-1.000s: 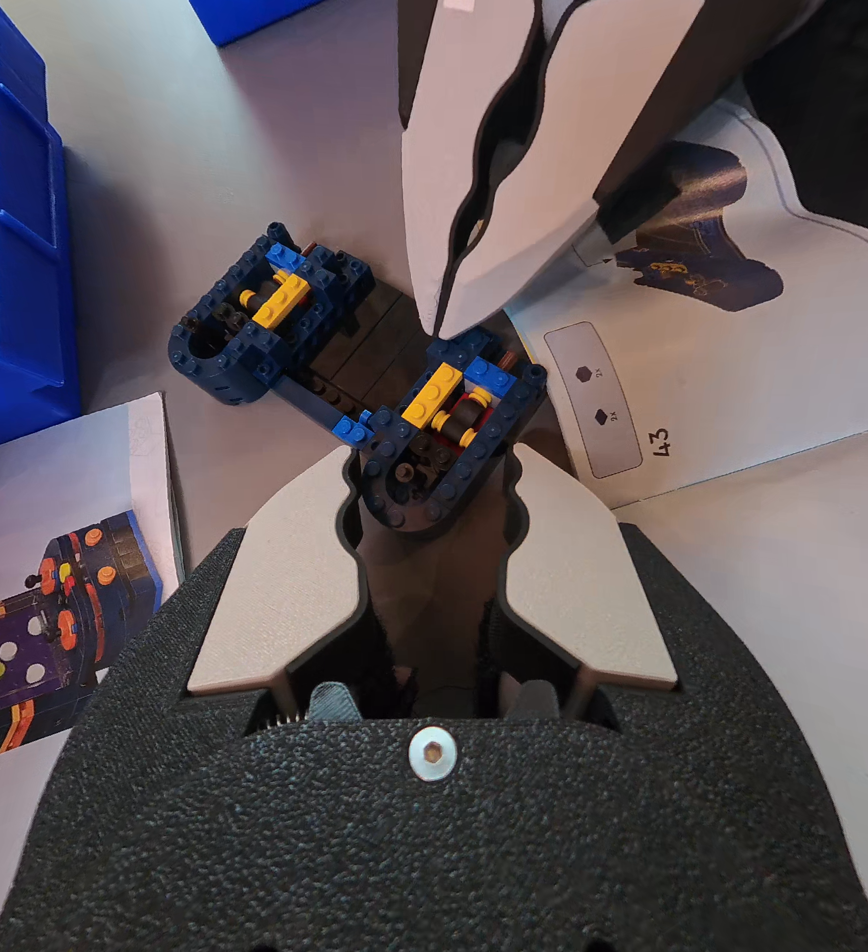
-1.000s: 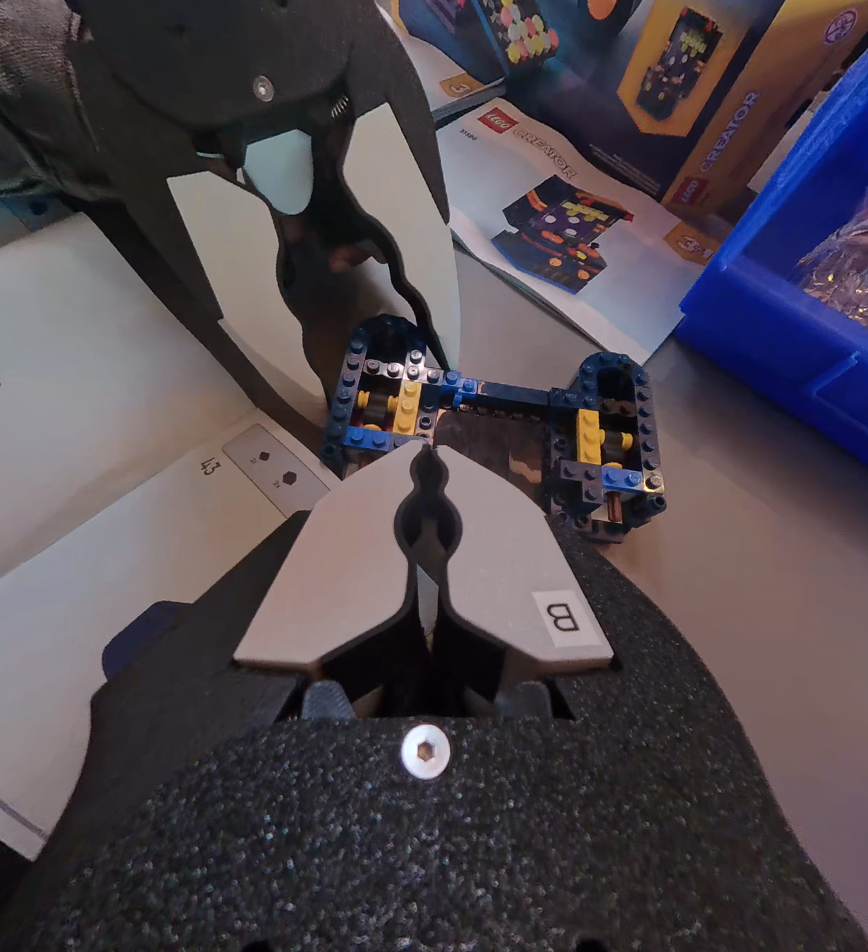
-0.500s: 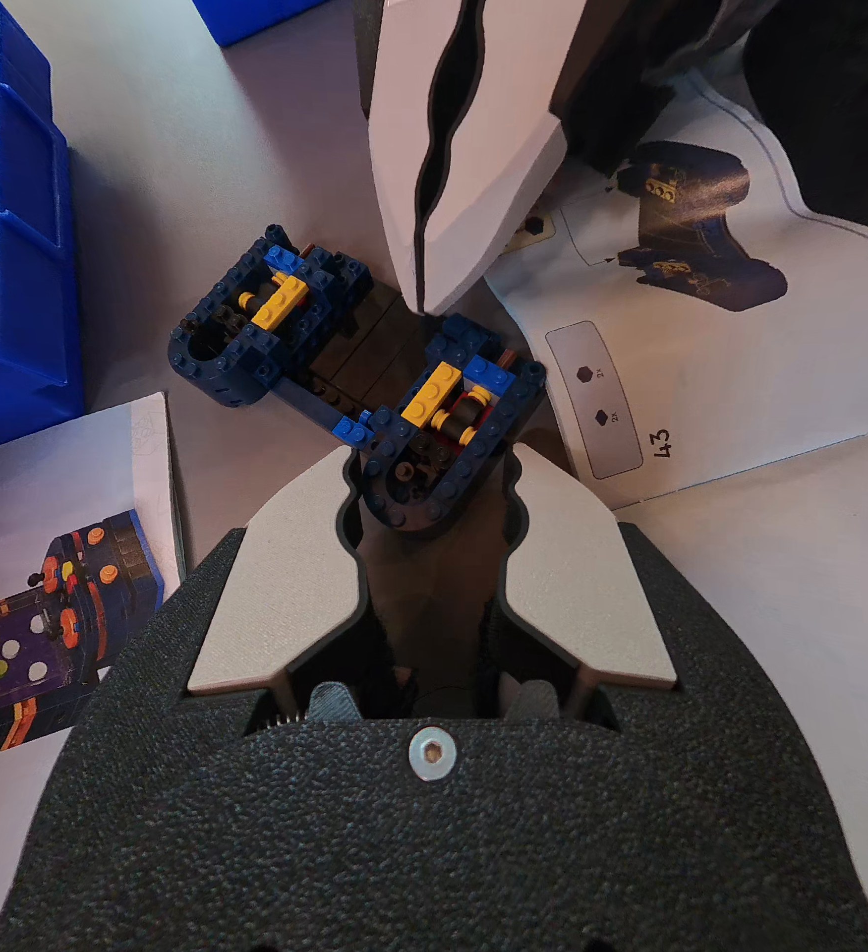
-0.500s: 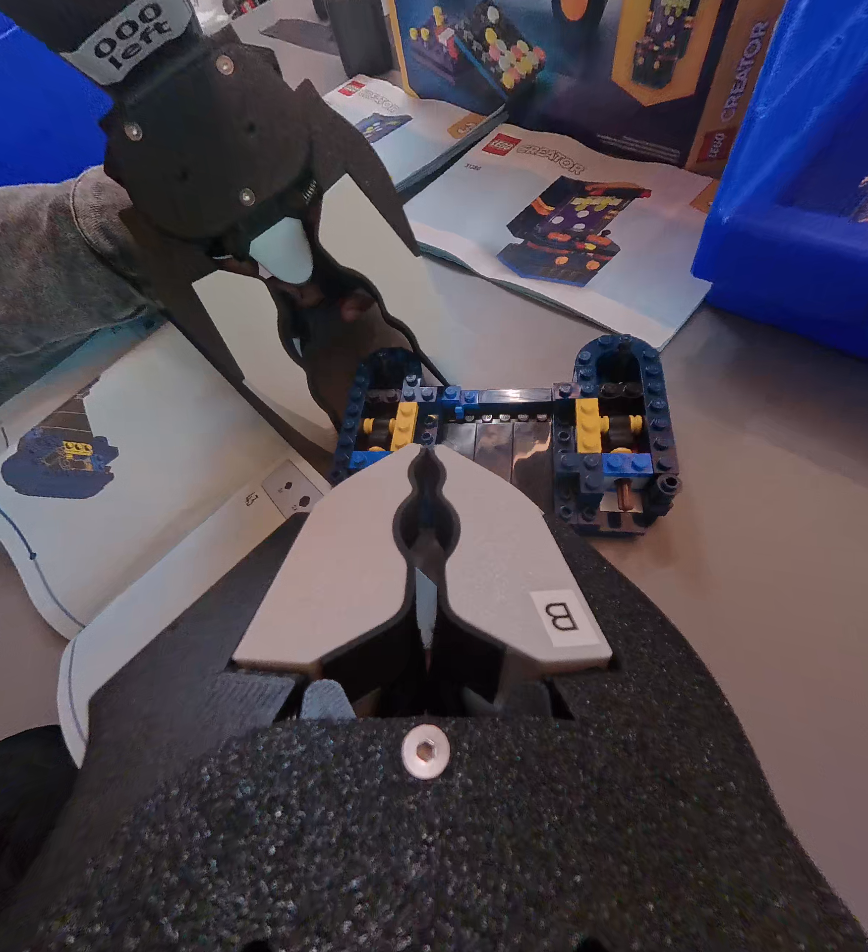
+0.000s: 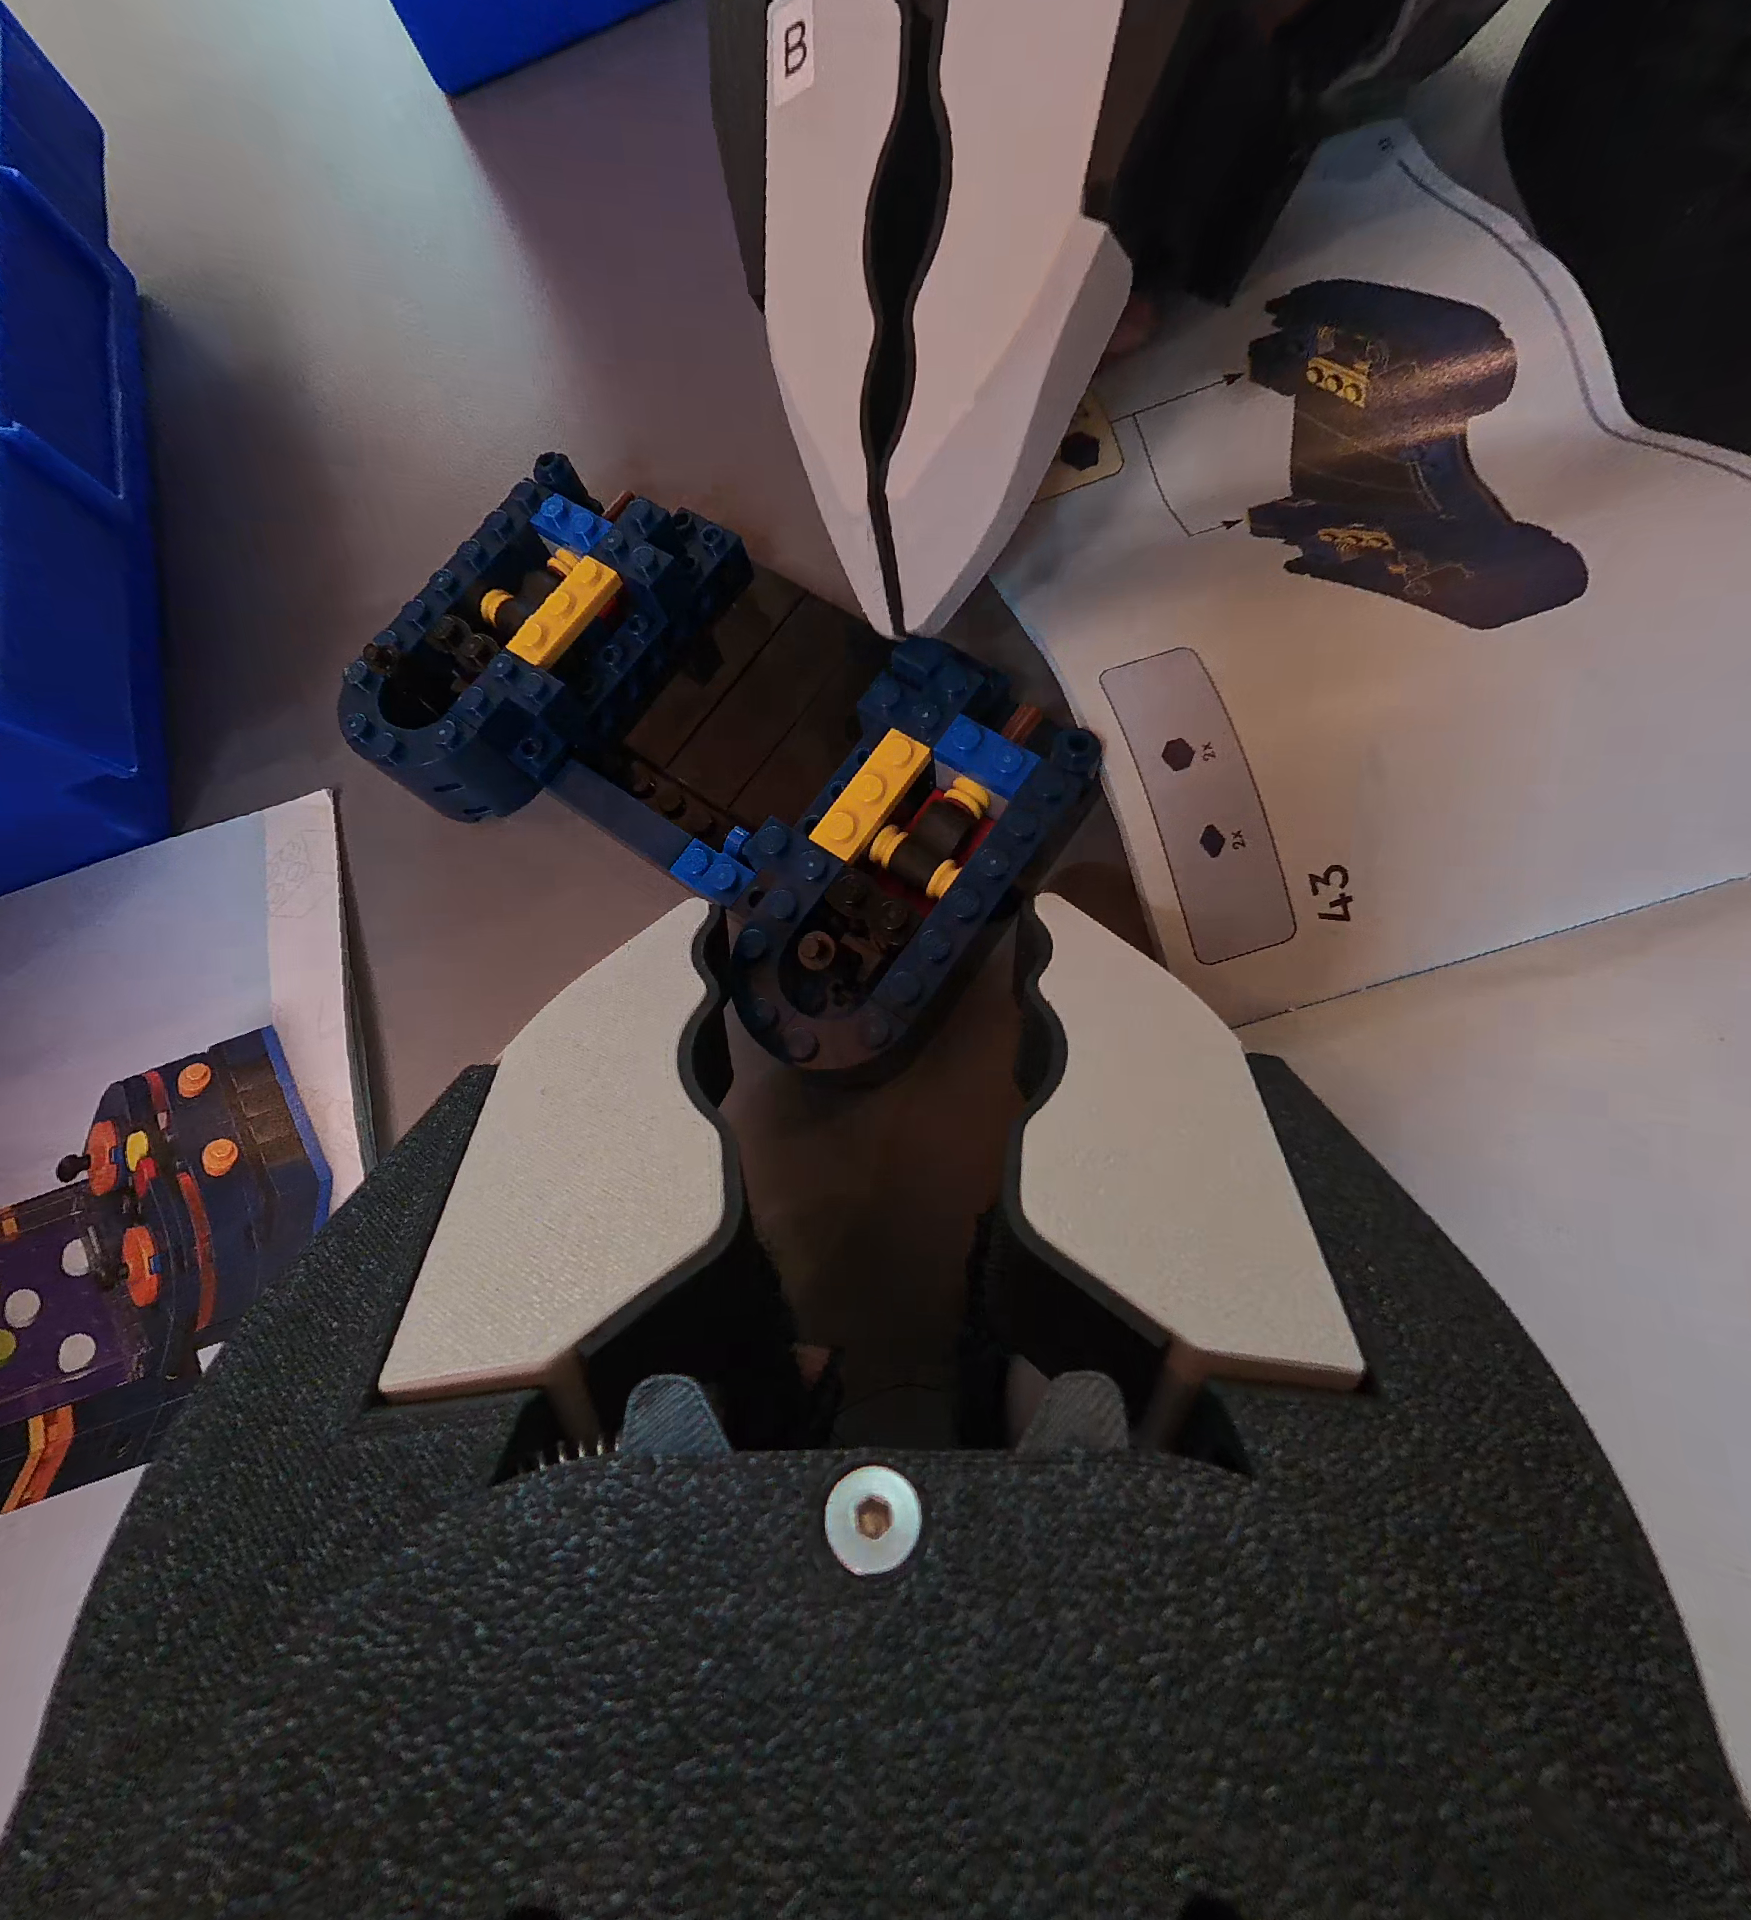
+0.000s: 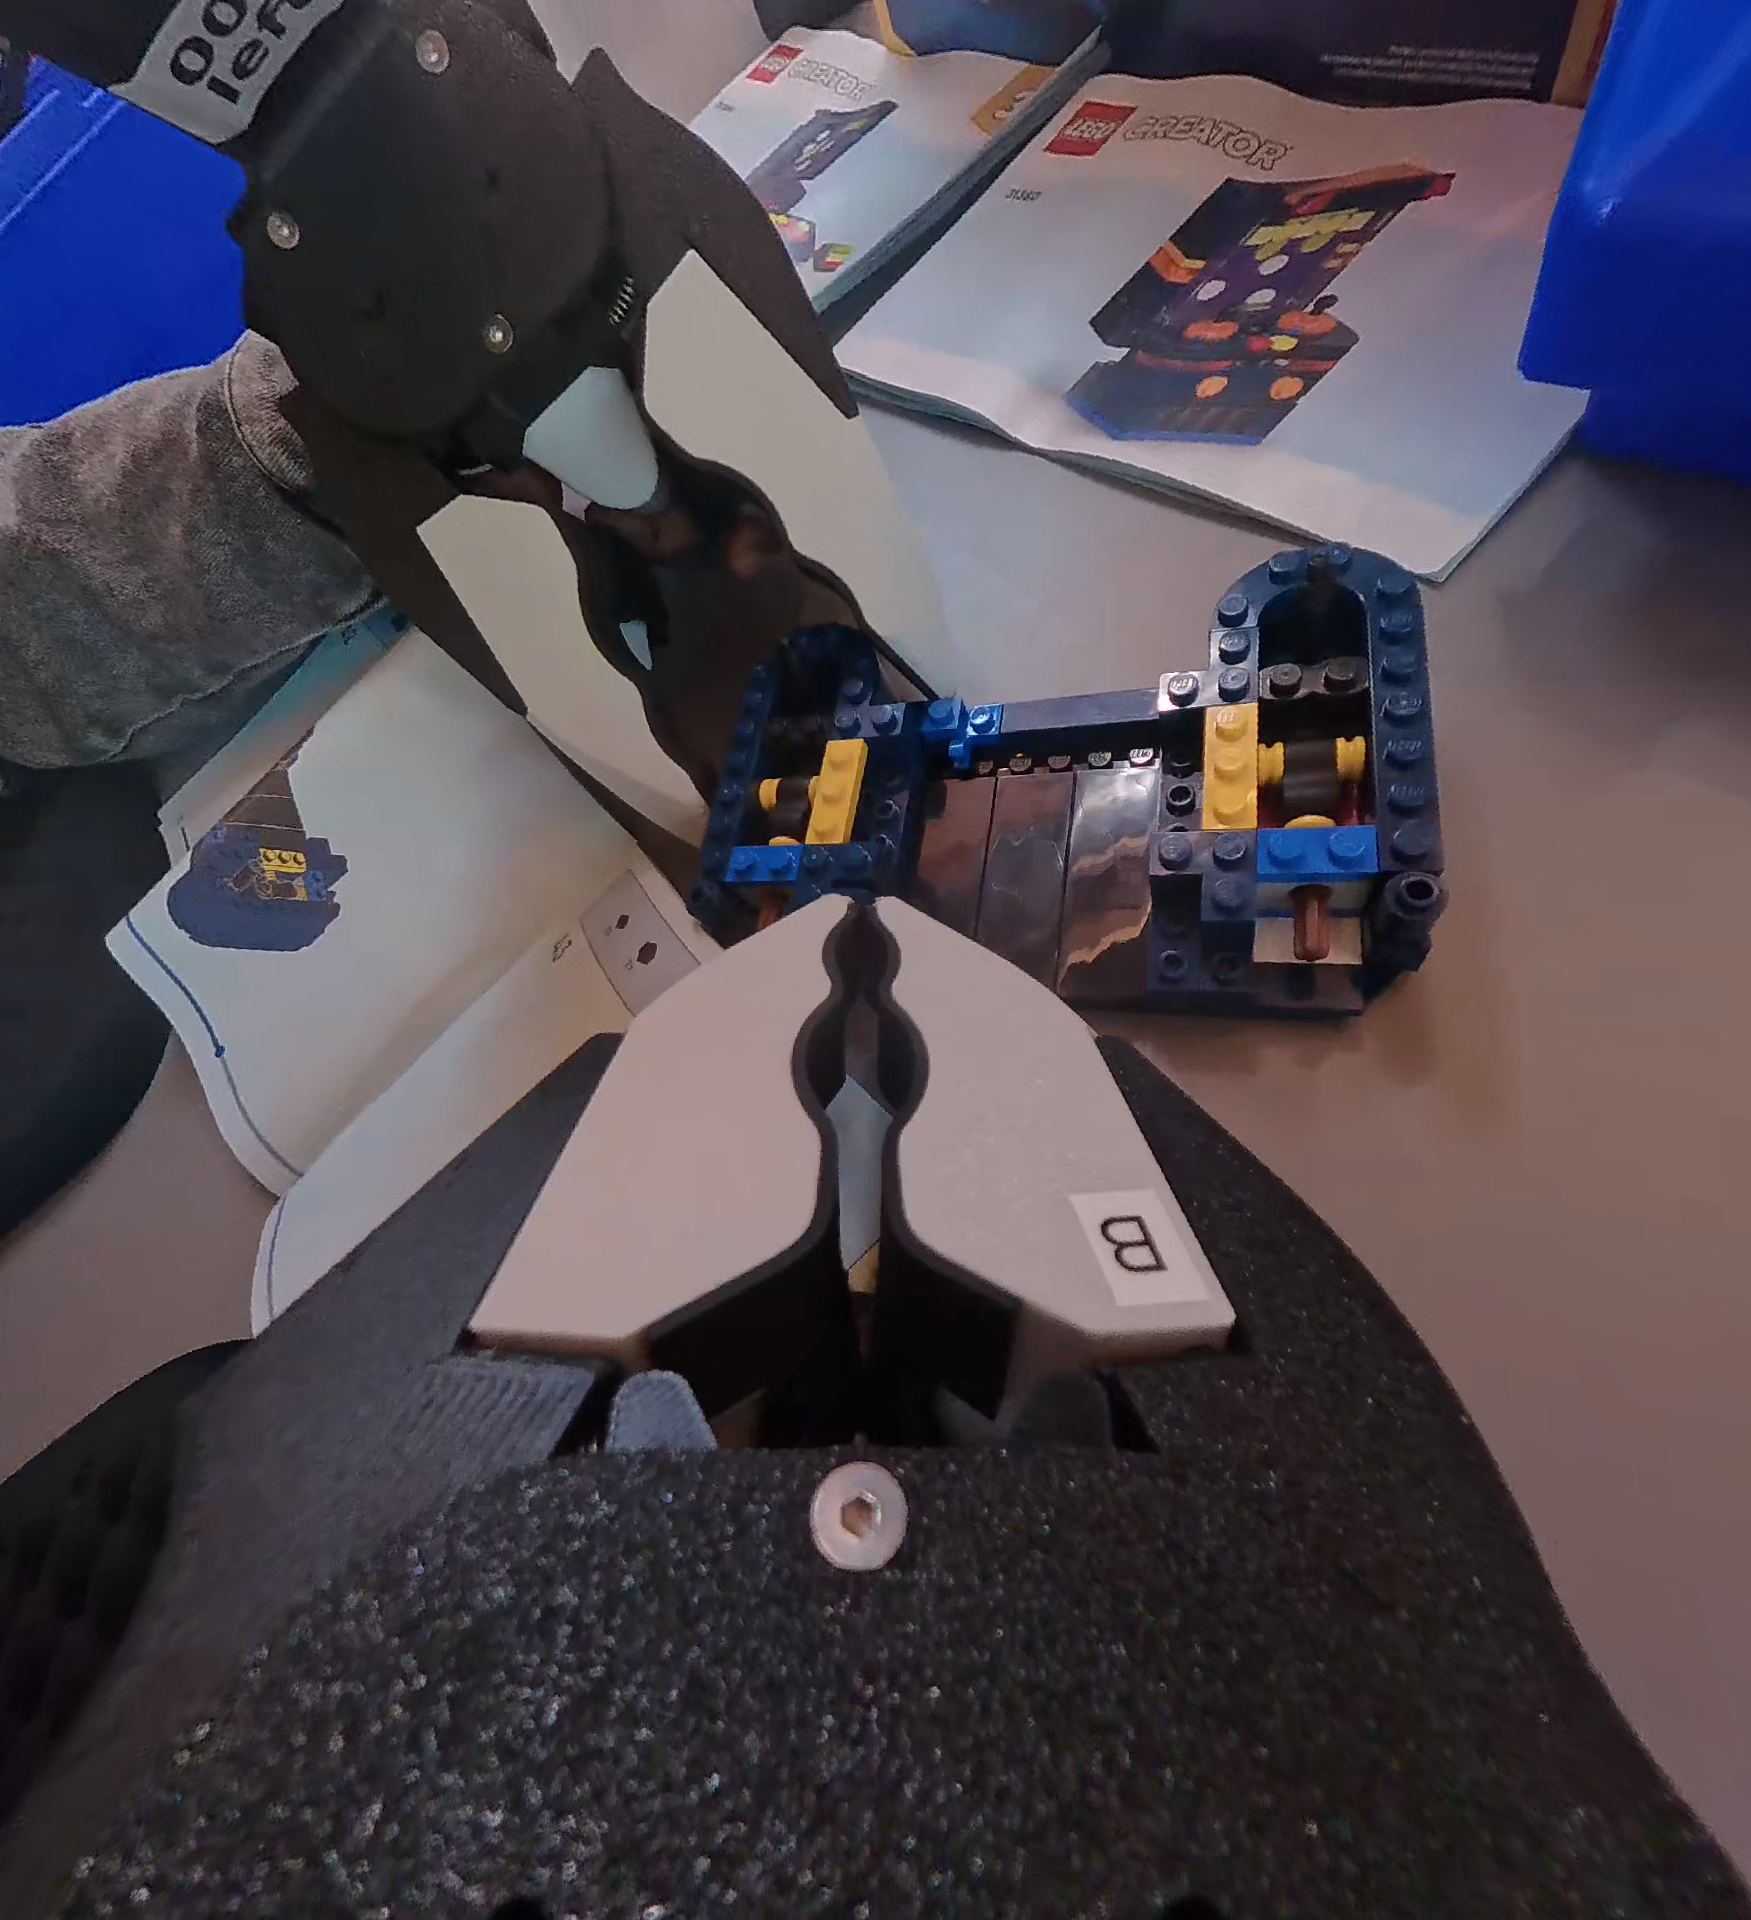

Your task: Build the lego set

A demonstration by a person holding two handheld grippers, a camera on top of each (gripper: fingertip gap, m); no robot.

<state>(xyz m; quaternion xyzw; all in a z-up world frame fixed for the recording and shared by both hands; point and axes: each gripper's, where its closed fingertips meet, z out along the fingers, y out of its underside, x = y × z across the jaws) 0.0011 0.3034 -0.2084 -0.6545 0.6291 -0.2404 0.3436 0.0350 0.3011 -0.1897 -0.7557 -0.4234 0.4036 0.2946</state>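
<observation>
Where your left gripper (image 5: 871, 935) straddles the near rounded end of the dark blue brick model (image 5: 715, 748), its fingers stand spread on either side. The left pad seems to touch the wall, but shadow hides the right pad's contact, so you cannot tell whether it presses. The model lies on the grey table (image 5: 435, 312), one corner over the open instruction booklet (image 5: 1473, 727). Your right gripper (image 6: 858, 909) has its fingers pressed together, tips just at the model's near edge beside the glossy black tiles (image 6: 1047, 873); whether they touch it is unclear. A second booklet (image 6: 1266, 312) and blue bins (image 5: 9, 468) are cut off by the frame edges. A grey sleeve (image 6: 71, 571) covers the left arm.
</observation>
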